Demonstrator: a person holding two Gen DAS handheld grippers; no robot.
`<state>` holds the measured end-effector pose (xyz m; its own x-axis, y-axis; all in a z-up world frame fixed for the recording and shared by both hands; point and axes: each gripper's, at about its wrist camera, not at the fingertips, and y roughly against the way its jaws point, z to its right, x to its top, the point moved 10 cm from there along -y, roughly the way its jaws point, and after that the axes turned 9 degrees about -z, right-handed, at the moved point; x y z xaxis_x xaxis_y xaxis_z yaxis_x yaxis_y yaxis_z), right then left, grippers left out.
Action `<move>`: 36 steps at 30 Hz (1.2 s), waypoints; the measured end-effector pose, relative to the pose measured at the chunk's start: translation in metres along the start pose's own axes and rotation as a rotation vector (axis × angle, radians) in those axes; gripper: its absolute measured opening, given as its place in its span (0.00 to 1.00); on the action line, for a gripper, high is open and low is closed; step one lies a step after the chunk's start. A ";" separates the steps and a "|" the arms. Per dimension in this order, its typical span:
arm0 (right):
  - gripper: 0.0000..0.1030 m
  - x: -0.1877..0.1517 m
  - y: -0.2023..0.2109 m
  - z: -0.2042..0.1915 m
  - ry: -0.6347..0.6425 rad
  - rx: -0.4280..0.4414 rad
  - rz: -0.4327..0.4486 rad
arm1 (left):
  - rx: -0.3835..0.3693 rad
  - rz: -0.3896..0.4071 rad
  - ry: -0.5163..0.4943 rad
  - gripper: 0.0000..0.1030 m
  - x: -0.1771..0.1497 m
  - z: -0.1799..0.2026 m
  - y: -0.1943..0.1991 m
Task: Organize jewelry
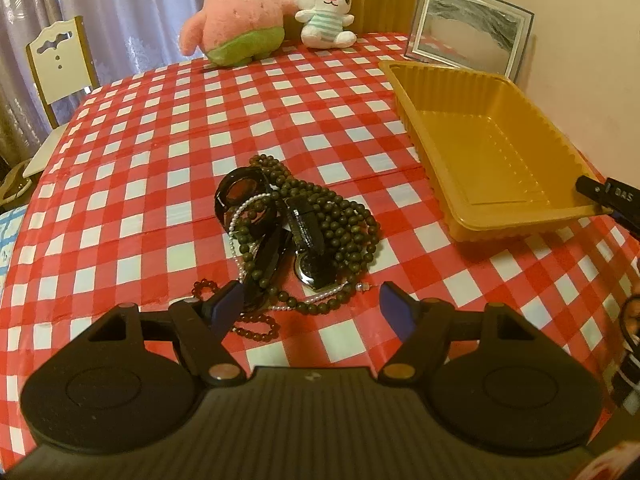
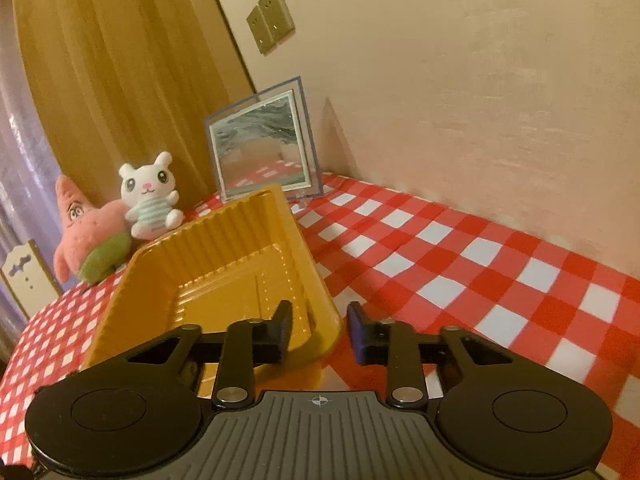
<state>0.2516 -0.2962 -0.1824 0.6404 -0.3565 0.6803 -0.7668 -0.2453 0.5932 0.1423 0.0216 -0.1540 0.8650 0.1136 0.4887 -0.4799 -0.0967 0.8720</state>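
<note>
Left wrist view: the left gripper point(image 1: 312, 304) hangs wide open and empty just short of the jewelry point(image 1: 296, 224), a tangled heap of dark beads, a pearl strand point(image 1: 240, 216), black bangles and a watch lying on the checked desk point(image 1: 140, 140); one finger sits beside a small red bracelet point(image 1: 256, 330), likely lined up to pick from the near edge of the heap. The tray point(image 1: 500, 152) stands empty to the right, near enough to receive pieces. Right wrist view: the right gripper point(image 2: 318, 330) is partly open, its fingers straddling the tray's near corner wall point(image 2: 324, 320) without yet pinching it, probably to steady the light tray; two plush toys point(image 2: 148, 200) and a photo frame point(image 2: 262, 148) stand behind
</note>
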 end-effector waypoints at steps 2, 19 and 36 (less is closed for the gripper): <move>0.23 0.001 -0.003 0.000 -0.013 -0.001 0.010 | -0.002 0.000 -0.005 0.71 0.000 0.001 -0.001; 0.09 -0.001 -0.024 -0.006 -0.022 0.040 0.013 | 0.010 -0.016 -0.034 0.70 -0.003 0.004 -0.006; 0.05 0.014 0.028 0.012 0.143 -0.001 -0.009 | -0.014 0.024 -0.112 0.40 -0.012 0.021 -0.012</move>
<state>0.2391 -0.3188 -0.1613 0.6470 -0.2220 0.7294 -0.7610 -0.2472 0.5998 0.1407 0.0010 -0.1713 0.8637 -0.0001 0.5039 -0.5022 -0.0843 0.8607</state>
